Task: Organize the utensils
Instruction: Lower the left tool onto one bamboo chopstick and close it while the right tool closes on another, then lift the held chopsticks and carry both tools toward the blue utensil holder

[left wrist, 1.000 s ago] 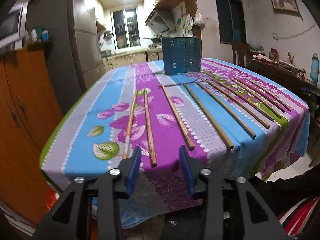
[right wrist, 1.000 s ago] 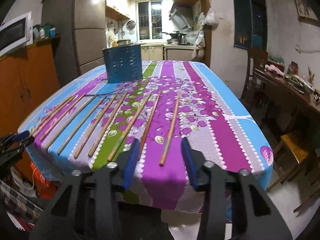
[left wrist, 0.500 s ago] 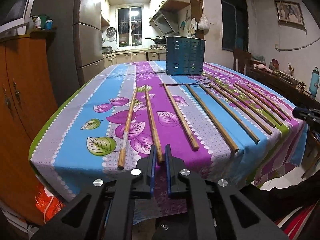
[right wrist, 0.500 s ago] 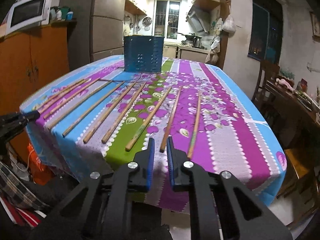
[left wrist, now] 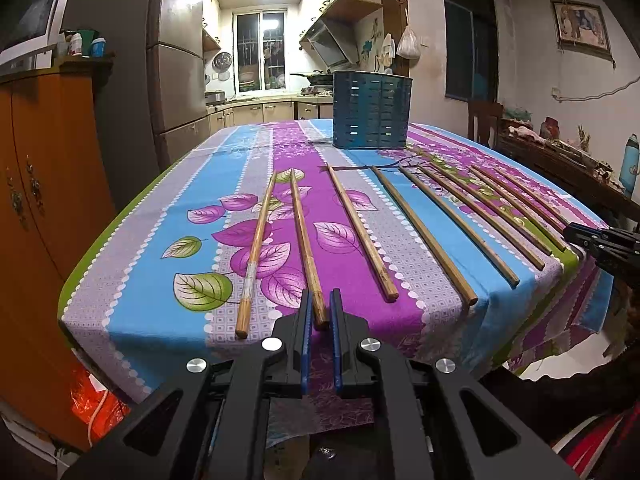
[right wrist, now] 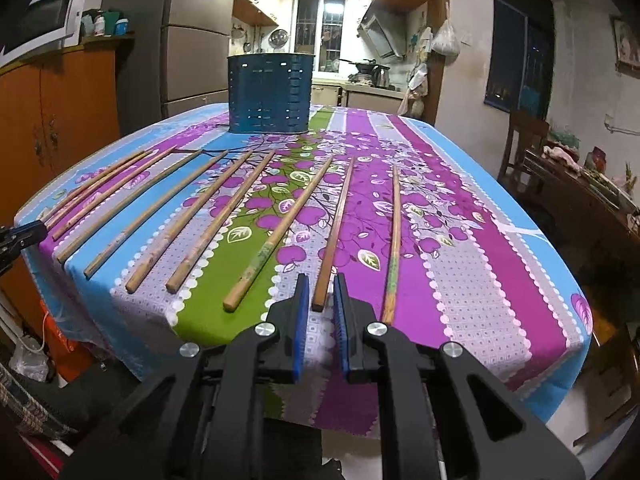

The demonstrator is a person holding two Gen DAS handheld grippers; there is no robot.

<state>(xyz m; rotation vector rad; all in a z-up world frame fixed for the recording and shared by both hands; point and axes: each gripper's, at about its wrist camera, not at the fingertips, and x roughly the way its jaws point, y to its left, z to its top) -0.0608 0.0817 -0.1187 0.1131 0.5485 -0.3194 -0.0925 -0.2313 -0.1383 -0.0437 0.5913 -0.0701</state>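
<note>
Several wooden chopsticks lie side by side on a flowered tablecloth (left wrist: pixel 168 216), pointing toward a dark blue slotted utensil holder (left wrist: pixel 372 110) at the far end, which also shows in the right wrist view (right wrist: pixel 270 94). My left gripper (left wrist: pixel 319 312) is narrowed around the near end of the second chopstick from the left (left wrist: pixel 306 240), a small gap on each side. My right gripper (right wrist: pixel 320 298) is narrowed the same way around the near end of a dark chopstick (right wrist: pixel 334 232), second from the right. Both chopsticks rest on the table.
An orange wooden cabinet (left wrist: pixel 36 184) stands to the left of the table and a fridge (left wrist: pixel 176 92) behind it. Chairs and a cluttered side table (right wrist: pixel 576 176) stand to the right. The table edge (right wrist: pixel 280 340) drops off just before the grippers.
Both grippers went from wide open to nearly shut and moved forward and down to the table edge, each now straddling the near tip of a chopstick.
</note>
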